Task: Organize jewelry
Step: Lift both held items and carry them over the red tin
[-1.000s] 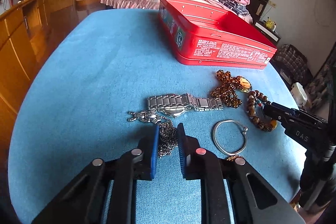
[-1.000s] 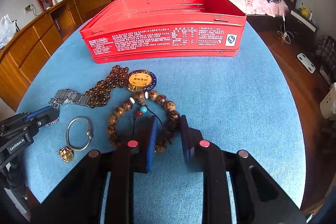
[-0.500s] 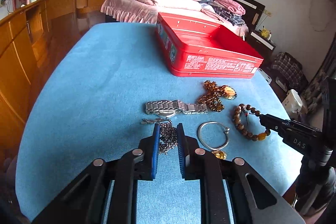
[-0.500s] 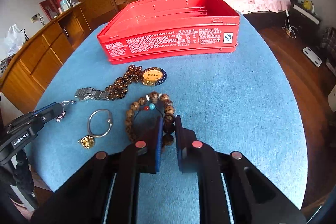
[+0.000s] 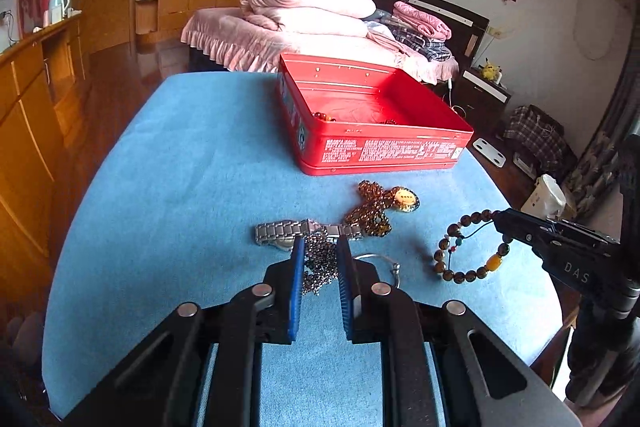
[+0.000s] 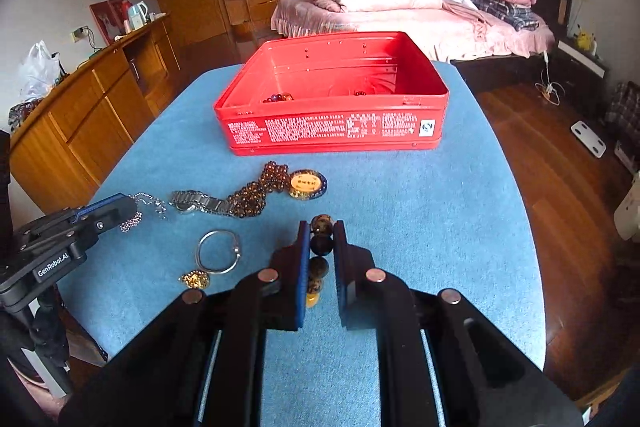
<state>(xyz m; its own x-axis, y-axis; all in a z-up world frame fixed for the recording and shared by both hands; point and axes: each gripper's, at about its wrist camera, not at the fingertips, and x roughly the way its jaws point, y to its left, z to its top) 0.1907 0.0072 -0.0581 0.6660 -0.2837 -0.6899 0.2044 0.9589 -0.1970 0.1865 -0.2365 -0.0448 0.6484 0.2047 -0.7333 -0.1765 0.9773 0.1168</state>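
Note:
My left gripper (image 5: 320, 247) is shut on a silver chain necklace (image 5: 318, 265) and holds it above the blue table; it also shows in the right wrist view (image 6: 138, 213). My right gripper (image 6: 322, 229) is shut on a brown bead bracelet (image 6: 320, 251), which hangs from it in the left wrist view (image 5: 464, 251). The open red tin (image 5: 372, 123) stands at the far side with a few beads inside. A steel watch (image 5: 280, 233), an amber bead necklace with a pendant (image 5: 376, 207) and a silver bangle (image 6: 218, 257) lie on the table.
A small gold charm (image 6: 194, 279) lies by the bangle. The blue table (image 5: 180, 167) ends close on the right and near sides. A wooden cabinet (image 6: 80, 115) stands at the left and a bed (image 6: 400, 19) behind the tin.
Both grippers closed on their pieces and rose: the left lifted the chain necklace, the right lifted the bead bracelet off the table. The tin now looks farther and its inside shows.

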